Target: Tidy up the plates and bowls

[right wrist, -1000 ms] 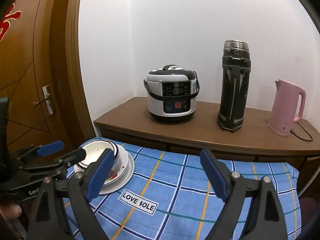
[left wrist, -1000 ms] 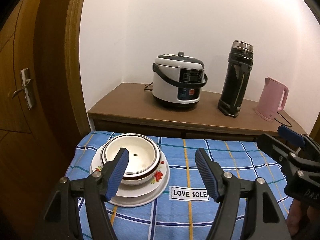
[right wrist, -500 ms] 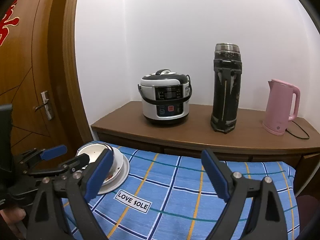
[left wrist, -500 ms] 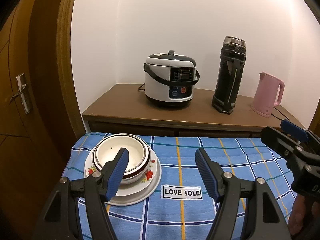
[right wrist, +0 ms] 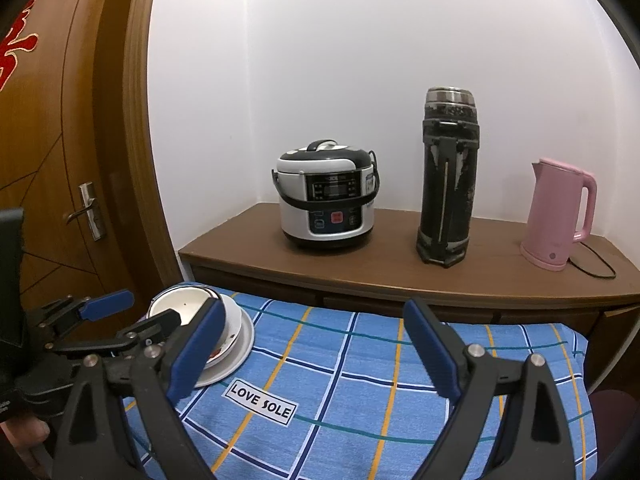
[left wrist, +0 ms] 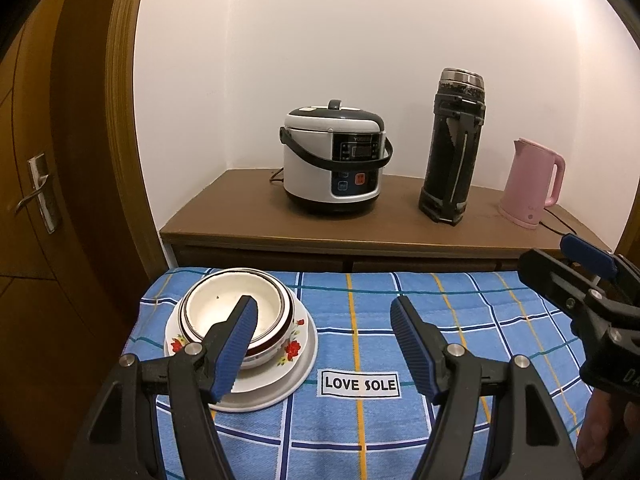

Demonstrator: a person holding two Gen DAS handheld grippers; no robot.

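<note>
A white bowl with a dark rim (left wrist: 224,304) sits in a flowered bowl (left wrist: 294,346) on a white plate (left wrist: 296,376), stacked at the left of the blue checked cloth (left wrist: 460,312). My left gripper (left wrist: 324,340) is open and empty, held above the cloth just right of the stack; its left finger overlaps the bowl in view. My right gripper (right wrist: 314,346) is open and empty over the cloth's middle. The stack also shows in the right wrist view (right wrist: 236,332), partly hidden behind the left gripper (right wrist: 132,316).
A wooden sideboard (left wrist: 240,220) behind the table carries a rice cooker (left wrist: 334,160), a tall black flask (left wrist: 454,148) and a pink kettle (left wrist: 532,182) with a cord. A wooden door (left wrist: 40,184) stands at the left. A "LOVE SOLE" label (left wrist: 360,383) lies on the cloth.
Both grippers have drawn back and risen a little from the table, so the stack and the sideboard look farther away. Both stay open and empty.
</note>
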